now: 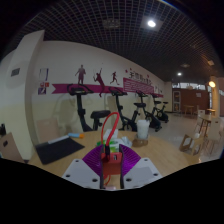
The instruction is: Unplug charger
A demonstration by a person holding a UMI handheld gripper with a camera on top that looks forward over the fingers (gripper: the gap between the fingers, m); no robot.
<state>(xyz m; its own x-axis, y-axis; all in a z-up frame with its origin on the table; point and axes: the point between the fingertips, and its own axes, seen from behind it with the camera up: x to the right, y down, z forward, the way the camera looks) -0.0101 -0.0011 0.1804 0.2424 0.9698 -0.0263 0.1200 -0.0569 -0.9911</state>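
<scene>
My gripper (110, 152) is shut on a red-orange charger block (110, 168), which sits between the two dark fingers with the purple pads (93, 158) pressed against its sides. A red cable (106, 128) rises from the front of the charger and loops up ahead of the fingertips. A small white and green part (113, 148) shows at the charger's front end. The charger is held in the air above the wooden floor; no socket is visible.
The room is a gym with a wooden floor (160, 150). Exercise bikes (82, 112) stand along the far wall. A black mat (58, 149) lies on the floor to the left. A white bin (143, 128) stands ahead, with wooden furniture (203, 130) at the right.
</scene>
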